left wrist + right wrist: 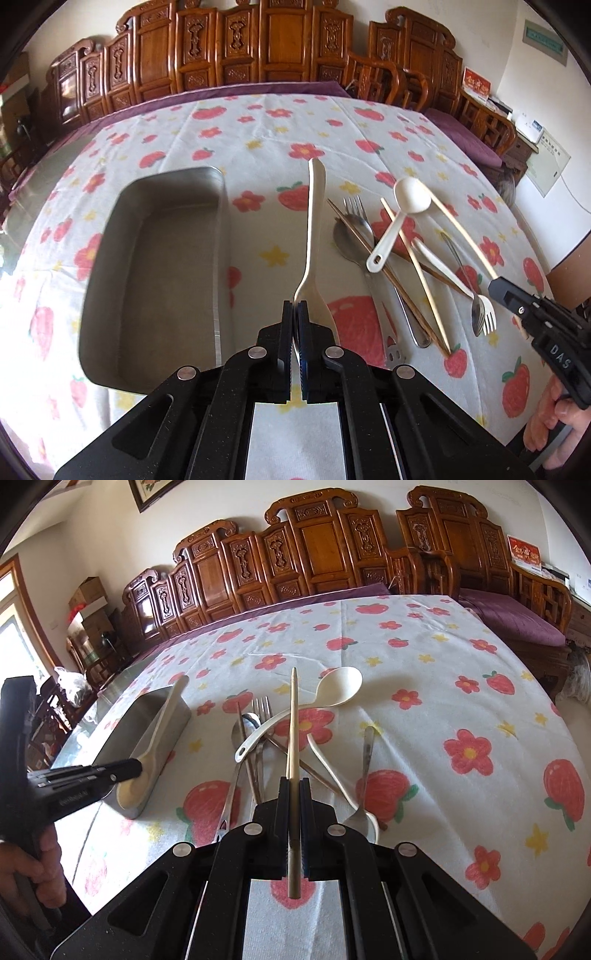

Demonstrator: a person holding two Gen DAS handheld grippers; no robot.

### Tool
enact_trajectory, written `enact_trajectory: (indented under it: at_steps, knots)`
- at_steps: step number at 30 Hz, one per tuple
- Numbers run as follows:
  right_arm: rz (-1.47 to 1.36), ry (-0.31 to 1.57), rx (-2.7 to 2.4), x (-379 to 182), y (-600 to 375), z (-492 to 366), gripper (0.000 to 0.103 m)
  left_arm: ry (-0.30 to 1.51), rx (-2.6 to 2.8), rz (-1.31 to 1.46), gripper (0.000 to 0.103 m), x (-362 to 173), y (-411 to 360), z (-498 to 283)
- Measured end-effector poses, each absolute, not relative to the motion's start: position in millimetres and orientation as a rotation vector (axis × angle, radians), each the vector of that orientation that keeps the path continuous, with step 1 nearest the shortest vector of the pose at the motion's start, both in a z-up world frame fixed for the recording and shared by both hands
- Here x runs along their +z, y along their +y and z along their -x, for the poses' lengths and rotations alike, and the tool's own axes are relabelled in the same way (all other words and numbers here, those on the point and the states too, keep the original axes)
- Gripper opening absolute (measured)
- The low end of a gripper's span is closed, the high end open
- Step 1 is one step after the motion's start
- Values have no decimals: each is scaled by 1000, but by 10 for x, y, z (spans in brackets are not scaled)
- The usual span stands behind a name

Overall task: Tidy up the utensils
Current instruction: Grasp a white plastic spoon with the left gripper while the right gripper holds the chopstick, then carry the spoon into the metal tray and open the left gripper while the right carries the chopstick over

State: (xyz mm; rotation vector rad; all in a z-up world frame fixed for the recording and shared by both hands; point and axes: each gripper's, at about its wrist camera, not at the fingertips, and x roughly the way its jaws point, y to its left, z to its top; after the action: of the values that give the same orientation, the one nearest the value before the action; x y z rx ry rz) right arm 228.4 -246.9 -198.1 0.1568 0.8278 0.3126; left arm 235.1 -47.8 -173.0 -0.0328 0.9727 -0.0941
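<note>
Beside the steel tray (110, 229): left gripper (295, 308) clamped on cream spoon's (316, 221) bowel edge.
Right gripper (294, 786): closed around a chopstick (293, 738).
Risk: spoon pivots, drops outside tray.

Carved wooden benches (314, 550) are lining the white wall (229, 506) behind the table, purple cushions (517, 618) lying on their seats. A framed picture (147, 491) is hanging upper left. Daylight is coming through a wood-framed window (11, 620); cardboard boxes (86, 594) are standing stacked beside it.
</note>
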Motion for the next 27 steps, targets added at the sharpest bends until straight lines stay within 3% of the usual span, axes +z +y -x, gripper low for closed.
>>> enact_trajectory:
  at_steps: [10,27]
  knots:
    - [-86,808,328,-1902,-2215,-2140,6,900,-59,13,2,-1487,-26,-2308]
    - [-3,793,356,-1547,-1710,-2056,6,946,21,67,2,-1796,612,-2368]
